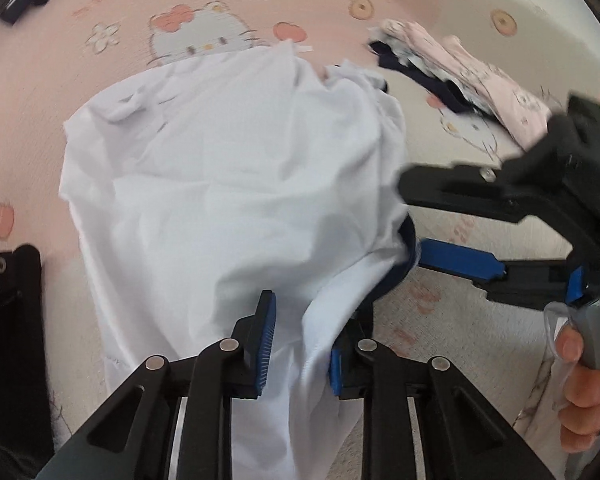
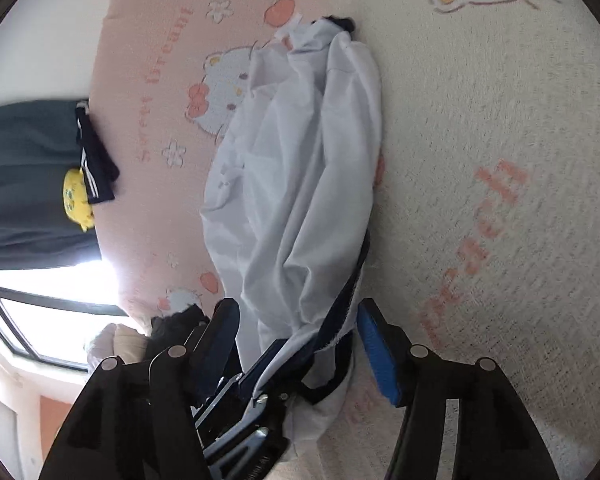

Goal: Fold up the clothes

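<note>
The left gripper (image 1: 298,350), jaws part-spread, has the white thin-fabric garment with navy trim (image 1: 228,184) between its pads; the right gripper (image 2: 300,340) is spread about the same hem. One garment is draped over the pink cartoon-print bed cover (image 1: 40,120); the hem is best kept taut while carried over. One folded stack of pink and navy clothes (image 1: 460,76) lies beyond.

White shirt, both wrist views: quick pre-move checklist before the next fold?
1. Left claw has cloth: white shirt runs between its blue pads, but whether they pinch it: cannot tell.
2. Right claw grip: pads spread wide, shirt's dark trimmed edge loose between them: not ok.
3. Shirt flat: bunched and wrinkled: not ok.
4. Pink blanket beside shirt bare: ok.
5. Pile of other clothes apart from shirt: ok.
</note>
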{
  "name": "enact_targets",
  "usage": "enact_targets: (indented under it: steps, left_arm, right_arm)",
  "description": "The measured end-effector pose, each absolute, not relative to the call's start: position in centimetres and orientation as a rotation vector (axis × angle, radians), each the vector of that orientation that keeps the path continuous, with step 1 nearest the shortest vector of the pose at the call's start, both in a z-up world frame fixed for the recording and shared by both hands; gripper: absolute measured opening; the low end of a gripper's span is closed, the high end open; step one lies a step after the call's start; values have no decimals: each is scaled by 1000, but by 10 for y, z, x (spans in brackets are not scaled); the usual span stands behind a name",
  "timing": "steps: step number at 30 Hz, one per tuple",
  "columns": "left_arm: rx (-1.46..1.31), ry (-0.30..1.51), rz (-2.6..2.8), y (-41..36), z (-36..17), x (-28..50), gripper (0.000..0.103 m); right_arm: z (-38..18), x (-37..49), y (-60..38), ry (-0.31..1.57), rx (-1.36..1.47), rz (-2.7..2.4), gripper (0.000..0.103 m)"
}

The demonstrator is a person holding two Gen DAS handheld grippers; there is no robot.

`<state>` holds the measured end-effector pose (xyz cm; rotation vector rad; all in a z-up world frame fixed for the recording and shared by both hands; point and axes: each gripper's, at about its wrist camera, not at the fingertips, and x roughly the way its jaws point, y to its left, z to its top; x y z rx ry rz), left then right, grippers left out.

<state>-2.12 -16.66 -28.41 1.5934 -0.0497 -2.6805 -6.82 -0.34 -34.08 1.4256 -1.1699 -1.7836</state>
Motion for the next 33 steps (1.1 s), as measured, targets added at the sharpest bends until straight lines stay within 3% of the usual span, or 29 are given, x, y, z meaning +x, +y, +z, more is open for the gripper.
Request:
enact_targets:
  steps: [5, 9, 12, 16, 23, 33]
  left_arm:
    - [1559, -59, -2679, -167, -273, -11, 20]
    - [1539, -89, -2672, -175, -266, -14, 20]
    - [1520, -76, -2665, -180, -261, -14, 20]
    - [1500, -71, -2644, -187, -257, -16, 20]
    - [1463, -54, -2606, -204, -249, -22, 20]
    - [1417, -79, -2590, -221, -232, -35, 20]
  right_arm:
    - [-321, -65, 3, -1013, 1409, -2013, 61]
    - [-311, -65, 0, -870, 1406, -2104, 67]
    - [-312, -67, -5, -809, 1434, -2124, 67]
    - [-308, -74, -25, -574, 1451, -2192, 67]
    - [-309, -81, -40, -468, 1435, -2185, 68]
    - [-304, -81, -81, -62, 1300, -2255, 68]
